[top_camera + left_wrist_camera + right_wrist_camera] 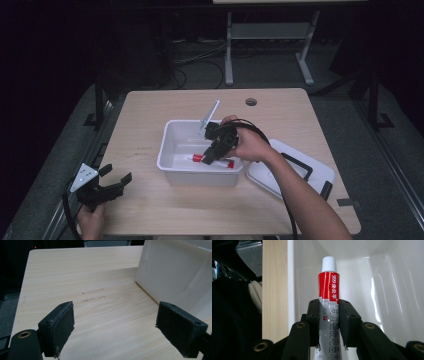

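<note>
A red-and-white ointment tube (pixel 329 287) with a white cap is clamped between the pads of my right gripper (pixel 329 322). In the high view that gripper (pixel 212 154) reaches down into the white plastic bin (pixel 170 145) at the table's middle, and the tube (pixel 200 158) lies low over the bin floor. My left gripper (pixel 116 179) hovers open near the front left corner of the table with nothing between its pads (pixel 60 327). The bin's outer wall (pixel 170 272) stands to the right in the left gripper view.
The bin's white lid (pixel 300 172) with black latches lies on the table right of the bin, under the right forearm. A thin clear strip (pixel 210 115) leans on the bin's far rim. A round cable hole (pixel 251 102) sits near the table's far edge.
</note>
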`<act>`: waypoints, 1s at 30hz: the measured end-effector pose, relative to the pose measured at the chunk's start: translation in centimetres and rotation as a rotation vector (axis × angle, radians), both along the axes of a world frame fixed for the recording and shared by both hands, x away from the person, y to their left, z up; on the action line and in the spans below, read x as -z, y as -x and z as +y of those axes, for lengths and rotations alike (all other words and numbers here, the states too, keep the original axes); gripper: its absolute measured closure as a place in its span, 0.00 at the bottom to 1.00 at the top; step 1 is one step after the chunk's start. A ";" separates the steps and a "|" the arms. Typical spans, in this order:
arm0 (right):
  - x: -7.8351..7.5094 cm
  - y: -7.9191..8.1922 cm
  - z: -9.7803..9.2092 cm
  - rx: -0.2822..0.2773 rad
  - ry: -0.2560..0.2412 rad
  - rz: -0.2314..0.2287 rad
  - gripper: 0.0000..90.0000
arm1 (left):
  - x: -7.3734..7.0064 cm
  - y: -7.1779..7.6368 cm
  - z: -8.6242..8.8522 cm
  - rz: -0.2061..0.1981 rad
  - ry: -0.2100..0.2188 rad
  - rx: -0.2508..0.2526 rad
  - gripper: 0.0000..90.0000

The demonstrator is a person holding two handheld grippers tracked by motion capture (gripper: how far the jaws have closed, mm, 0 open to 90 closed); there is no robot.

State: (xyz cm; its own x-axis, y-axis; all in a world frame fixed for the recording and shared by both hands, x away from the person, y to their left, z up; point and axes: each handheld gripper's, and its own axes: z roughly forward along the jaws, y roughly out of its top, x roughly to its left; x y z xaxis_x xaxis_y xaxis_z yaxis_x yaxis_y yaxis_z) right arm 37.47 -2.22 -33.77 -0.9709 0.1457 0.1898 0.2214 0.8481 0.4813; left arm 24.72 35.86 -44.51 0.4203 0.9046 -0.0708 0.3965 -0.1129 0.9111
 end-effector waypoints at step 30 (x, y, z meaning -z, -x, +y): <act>2.3 -0.2 0.0 0.022 0.038 0.034 0.80 | 0.0 0.0 0.0 -0.001 -0.003 0.000 0.16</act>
